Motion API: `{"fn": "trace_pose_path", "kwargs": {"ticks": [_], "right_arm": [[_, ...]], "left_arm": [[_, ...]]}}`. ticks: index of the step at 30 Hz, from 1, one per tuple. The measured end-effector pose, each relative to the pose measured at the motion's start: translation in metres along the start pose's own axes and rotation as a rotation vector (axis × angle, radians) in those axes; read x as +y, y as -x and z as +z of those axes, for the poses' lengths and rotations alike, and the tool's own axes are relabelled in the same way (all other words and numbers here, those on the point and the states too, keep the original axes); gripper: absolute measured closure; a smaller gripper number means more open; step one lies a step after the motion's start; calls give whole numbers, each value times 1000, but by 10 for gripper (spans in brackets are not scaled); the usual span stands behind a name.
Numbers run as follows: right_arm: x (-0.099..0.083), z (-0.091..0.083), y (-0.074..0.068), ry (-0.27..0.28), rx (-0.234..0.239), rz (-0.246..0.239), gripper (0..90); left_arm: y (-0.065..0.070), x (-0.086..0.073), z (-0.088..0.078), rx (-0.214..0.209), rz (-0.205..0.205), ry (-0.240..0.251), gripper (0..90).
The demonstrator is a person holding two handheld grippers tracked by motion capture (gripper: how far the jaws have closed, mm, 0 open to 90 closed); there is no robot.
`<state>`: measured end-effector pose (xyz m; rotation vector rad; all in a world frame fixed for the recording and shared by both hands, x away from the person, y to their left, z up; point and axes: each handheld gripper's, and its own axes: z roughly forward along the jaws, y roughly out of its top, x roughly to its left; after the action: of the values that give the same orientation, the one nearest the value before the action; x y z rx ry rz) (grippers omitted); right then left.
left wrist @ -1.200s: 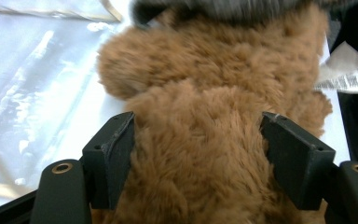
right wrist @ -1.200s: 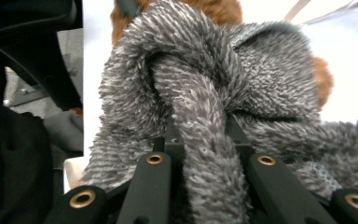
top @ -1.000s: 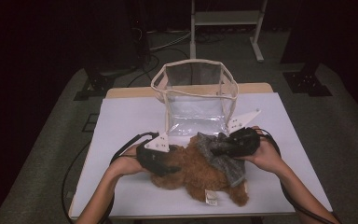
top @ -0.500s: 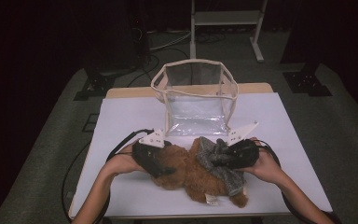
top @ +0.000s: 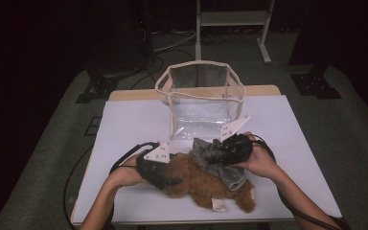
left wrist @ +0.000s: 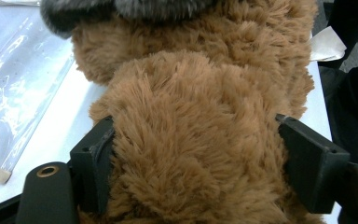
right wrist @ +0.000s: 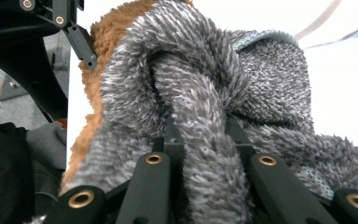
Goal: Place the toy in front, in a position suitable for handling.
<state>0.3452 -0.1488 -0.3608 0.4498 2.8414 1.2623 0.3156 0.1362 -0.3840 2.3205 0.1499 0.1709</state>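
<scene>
Left gripper (top: 171, 181), jaws just closing, is clamping the brown plush toy (left wrist: 200, 140) while right gripper (top: 220, 152) is pinching its grey garment (right wrist: 205, 140), peeling it off

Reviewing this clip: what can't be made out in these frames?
- Brown plush toy: face hidden in the high view by the grey fuzzy cloth and both grippers.
- Left gripper: fur covers the finger pads in its own view.
- Toy's white tag: too small to read.
- Clear bag: contents lost in glare.

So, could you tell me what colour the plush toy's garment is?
Grey garment, clearest in the right gripper view.
</scene>
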Motion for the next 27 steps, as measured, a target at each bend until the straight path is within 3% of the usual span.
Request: {"fn": "trace_pose_path", "kwargs": {"ticks": [7,10,16,18,21,27], "right_arm": [[-45,-30,16,57,-38,127,755],[-72,-39,26,61,-58,197,755],[-104,-51,39,35,-116,272,754],[-102,-57,40,58,-118,274,754],[-82,-63,37,83,-118,229,754],[-44,-34,38,46,-91,148,751]], "left_arm": [[2,-1,-1,8,5,3,224],[2,0,-1,10,7,1,223],[2,1,-1,10,12,-7,222],[2,2,-1,10,15,-11,220],[2,3,-1,10,26,-19,218],[5,2,-2,20,40,-12,218]]}}
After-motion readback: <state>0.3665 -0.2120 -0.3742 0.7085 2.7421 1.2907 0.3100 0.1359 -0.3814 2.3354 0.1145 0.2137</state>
